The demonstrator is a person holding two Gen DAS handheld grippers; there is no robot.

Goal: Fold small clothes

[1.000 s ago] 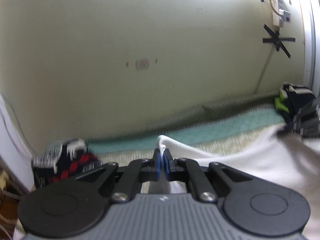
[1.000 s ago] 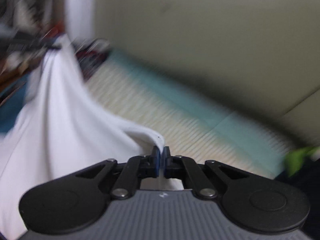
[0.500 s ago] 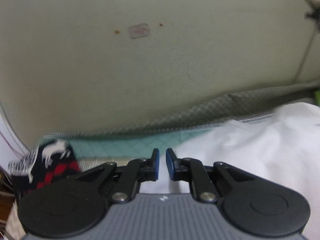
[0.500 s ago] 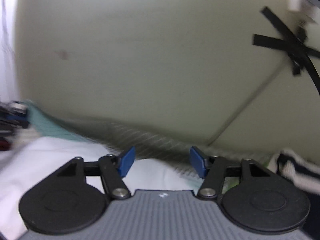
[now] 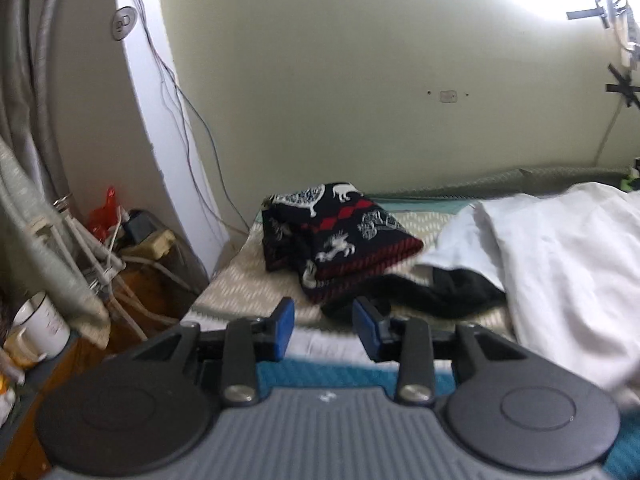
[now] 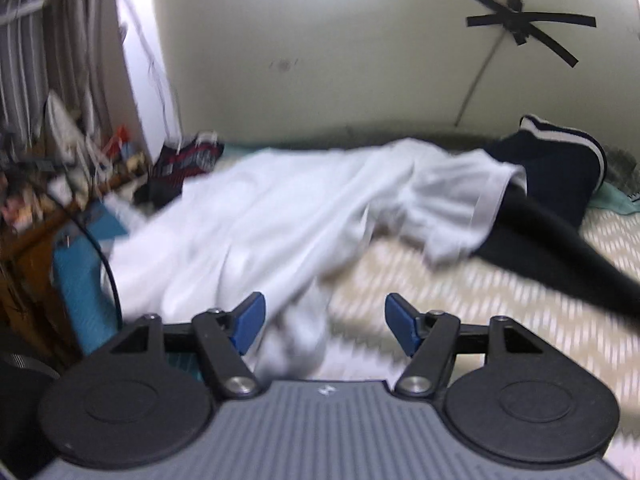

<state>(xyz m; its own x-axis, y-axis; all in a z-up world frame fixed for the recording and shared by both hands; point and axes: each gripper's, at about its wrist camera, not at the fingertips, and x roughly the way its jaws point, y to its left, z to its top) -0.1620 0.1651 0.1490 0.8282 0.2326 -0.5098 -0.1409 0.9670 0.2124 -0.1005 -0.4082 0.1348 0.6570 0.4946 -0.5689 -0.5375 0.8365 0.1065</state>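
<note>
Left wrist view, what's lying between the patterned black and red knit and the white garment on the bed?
In the left wrist view, a crumpled black cloth lies between the patterned knit and the white garment, on the patterned bedcover, partly tucked under both.

- A pale yellow-green wall (image 5: 360, 80) fills the top of the frame, glare at its upper right.
- Black tape (image 6: 528, 24) crosses a cable at the upper right.
- At the left, grey curtains (image 5: 36, 92), loose wires and a white mug (image 5: 42, 326).
- A patterned mattress (image 6: 500, 292) spans the lower right.
</note>
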